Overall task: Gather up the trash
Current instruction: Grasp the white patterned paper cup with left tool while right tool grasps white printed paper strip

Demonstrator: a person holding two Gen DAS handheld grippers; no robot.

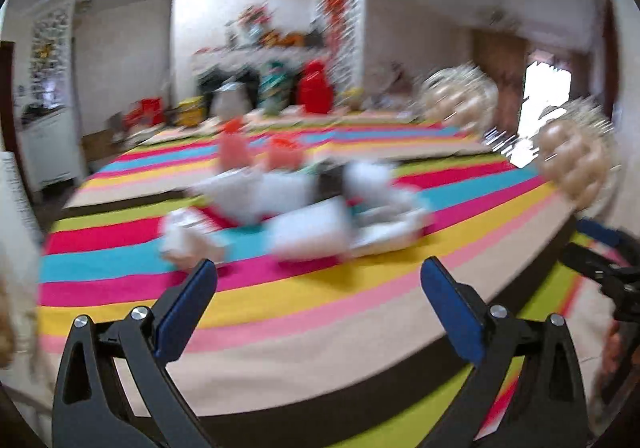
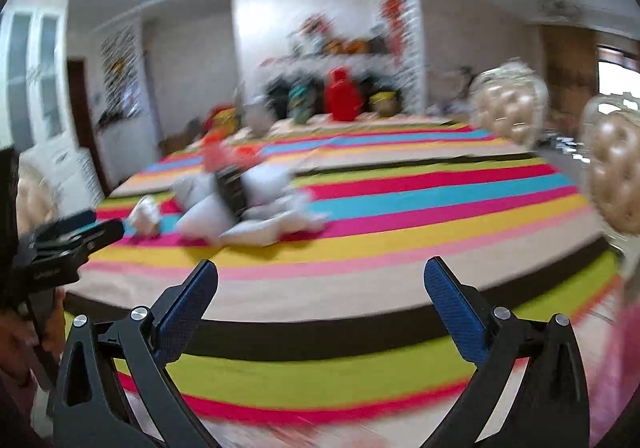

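Spreading wide with nothing between them, the jaws of the left gripper (image 1: 319, 274) hang released above the near edge of the bench (image 1: 360, 336), which wears a striped cloth (image 1: 120, 290) in pink, yellow, teal, red and lime bands. The right gripper (image 2: 321, 276) stands the same way — blue pads far apart, nothing held — over the same near edge, beside a black band (image 2: 320, 332) that crosses the cloth.

The trash (image 1: 296, 208) lies well ahead of both grippers, out on the teal and red stripes near the middle of the bench: a loose heap of crumpled white paper or wrappers, too blurred to sort into separate pieces. In the right wrist view the heap (image 2: 240, 208) sits left of centre, with something dark (image 2: 232, 188) standing in it that cannot be made out. Just behind the heap are a couple of orange-red items (image 1: 236, 144), also smeared by blur.

At the far end of the bench stand a red bag (image 1: 316, 88) and other coloured packages, with a cluttered shelf against the wall behind them. Two tufted beige chair backs (image 2: 508, 108) rise along the right side of the bench.

Each gripper shows in the other's camera — the right one at the right margin of the left wrist view (image 1: 600, 260), the left one at the left margin of the right wrist view (image 2: 68, 244), its fingers pointing across toward the bench.
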